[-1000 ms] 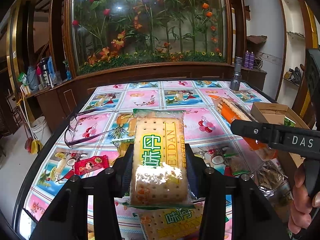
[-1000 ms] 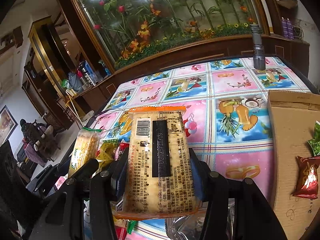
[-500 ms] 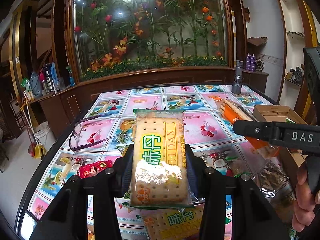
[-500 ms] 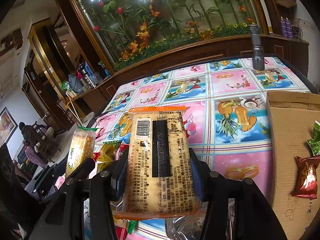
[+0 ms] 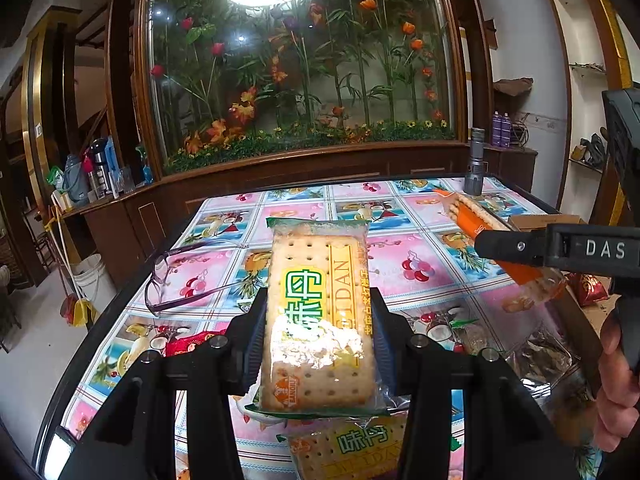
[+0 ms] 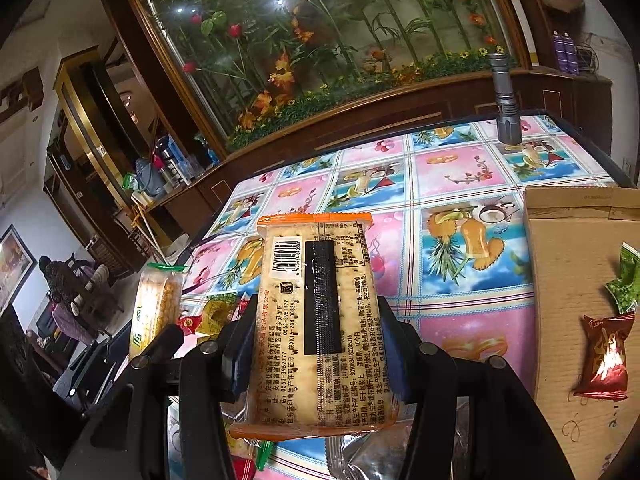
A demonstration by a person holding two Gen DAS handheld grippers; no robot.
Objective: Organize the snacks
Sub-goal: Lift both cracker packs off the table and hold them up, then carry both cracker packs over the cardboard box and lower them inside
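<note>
The left gripper (image 5: 318, 344) is clamped on a green-edged cracker pack (image 5: 318, 320), held above the counter (image 5: 400, 248). The right gripper (image 6: 318, 352) is clamped on an orange-edged cracker pack (image 6: 320, 320), with the cardboard box (image 6: 568, 280) at its 3 o'clock holding two small snack packets.

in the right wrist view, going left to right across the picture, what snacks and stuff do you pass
green-trimmed cracker pack → orange-trimmed cracker pack in the right gripper → cardboard box → red candy packet
</note>
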